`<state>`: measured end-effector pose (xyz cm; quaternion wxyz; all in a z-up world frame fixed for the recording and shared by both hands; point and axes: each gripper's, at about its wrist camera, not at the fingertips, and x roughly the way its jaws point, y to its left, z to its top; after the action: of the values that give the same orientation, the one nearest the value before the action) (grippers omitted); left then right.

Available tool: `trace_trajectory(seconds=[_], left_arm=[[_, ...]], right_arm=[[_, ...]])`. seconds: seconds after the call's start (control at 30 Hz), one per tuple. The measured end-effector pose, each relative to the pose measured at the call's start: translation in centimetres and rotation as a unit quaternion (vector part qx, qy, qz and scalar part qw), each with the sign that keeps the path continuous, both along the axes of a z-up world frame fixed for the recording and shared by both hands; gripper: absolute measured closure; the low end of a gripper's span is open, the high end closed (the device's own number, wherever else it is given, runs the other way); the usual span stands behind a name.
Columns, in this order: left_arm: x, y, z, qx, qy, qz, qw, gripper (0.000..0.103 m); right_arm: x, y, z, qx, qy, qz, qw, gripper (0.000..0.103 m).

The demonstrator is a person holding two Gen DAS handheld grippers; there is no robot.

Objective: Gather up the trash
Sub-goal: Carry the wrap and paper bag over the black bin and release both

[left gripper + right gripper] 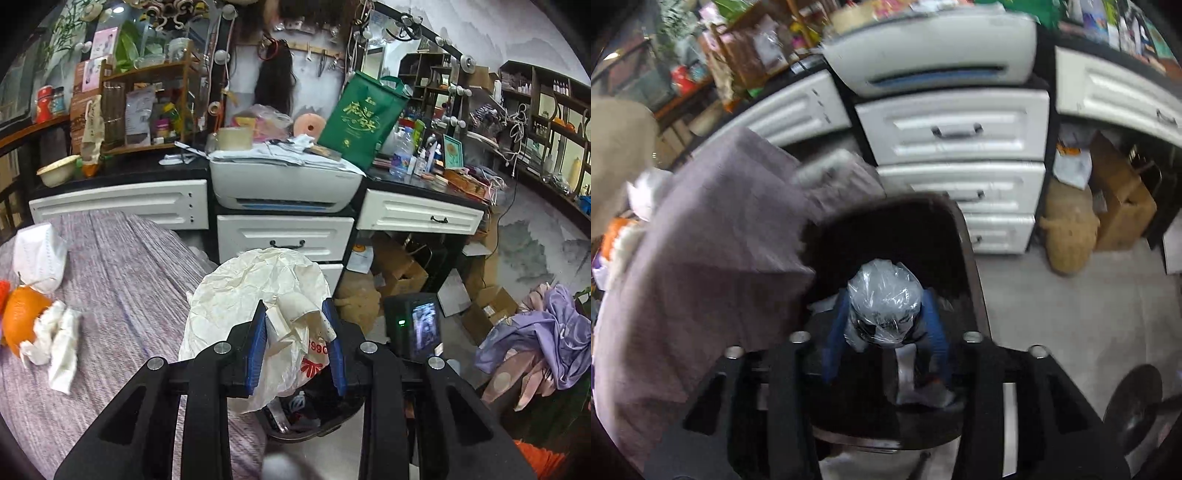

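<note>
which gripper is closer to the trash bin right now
Right. The right gripper is directly over the bin's mouth with a clear plastic wad between its fingers. The left gripper, clamped on crumpled paper, is higher, with the bin below it.

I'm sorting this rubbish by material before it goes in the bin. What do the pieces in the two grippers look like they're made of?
The white bundle in the left gripper looks like matte crumpled paper, creased all over, with a thin plastic bag bearing red print. The wad between the right gripper's fingers looks like clear plastic film: glossy, wrinkled, see-through, over something dark I cannot identify.
</note>
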<state>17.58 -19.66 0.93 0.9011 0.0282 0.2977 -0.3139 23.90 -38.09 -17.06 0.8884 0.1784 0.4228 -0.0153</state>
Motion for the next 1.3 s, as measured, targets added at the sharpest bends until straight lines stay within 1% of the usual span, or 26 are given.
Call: trace_trajectory(seconds=[0.03,0.07,0.13,0.27,0.43,0.57,0.73,0.87,1.0,1.1,1.2,1.27,1.3], left_arm=[[0.0,-0.4,-0.3,0.001,0.004,-0.003,1.0000,0.073],[0.0,-0.7,-0.5,0.002,0.007,-0.005,1.0000,0.073],[0.0,-1.3,-1.1,0.006,0.013,-0.011,0.9998,0.073],[0.0,-2.3,-2.1,0.006,0.029,-0.022,0.9993,0.073],[-0.2,-4.2,-3.4,0.013,0.044,-0.041,0.9981,0.073],[0.1,-5.9,-4.8,0.026,0.056,-0.051,0.9968,0.073],[1.1,-7.9,-7.4,0.058,0.078,-0.052,0.9939,0.073],[1.7,-9.1,-9.3,0.084,0.095,-0.053,0.9905,0.073],[2.5,-10.0,-11.1,0.113,0.104,-0.040,0.9873,0.073],[2.9,-10.4,-12.3,0.130,0.119,-0.031,0.9838,0.071],[3.1,-10.7,-13.3,0.144,0.124,-0.026,0.9815,0.068],[3.1,-10.9,-13.8,0.152,0.124,-0.023,0.9803,0.059],[3.1,-10.9,-14.0,0.156,0.124,-0.020,0.9797,0.049]], right_arm=[[-0.1,-0.2,-0.7,0.004,0.005,-0.005,1.000,0.044],[-0.3,-0.3,-1.2,0.009,0.011,-0.011,1.000,0.043],[-0.7,-0.6,-2.3,0.016,0.021,-0.020,0.999,0.042],[-1.8,-1.2,-2.8,0.011,0.021,-0.034,0.999,0.040],[-3.7,-2.9,-1.4,-0.026,-0.002,-0.065,0.998,0.038],[-5.2,-5.1,0.1,-0.042,-0.018,-0.093,0.995,0.037],[-6.6,-7.2,1.3,-0.041,-0.029,-0.118,0.992,0.036],[-7.5,-8.2,1.8,-0.041,-0.034,-0.127,0.990,0.036],[-8.0,-8.6,1.9,-0.038,-0.036,-0.131,0.990,0.036],[-8.3,-8.9,2.0,-0.037,-0.037,-0.133,0.990,0.036],[-8.4,-9.0,2.0,-0.035,-0.037,-0.136,0.989,0.036],[-8.5,-9.1,2.0,-0.034,-0.037,-0.139,0.989,0.036],[-8.6,-9.2,1.9,-0.033,-0.037,-0.141,0.989,0.036]])
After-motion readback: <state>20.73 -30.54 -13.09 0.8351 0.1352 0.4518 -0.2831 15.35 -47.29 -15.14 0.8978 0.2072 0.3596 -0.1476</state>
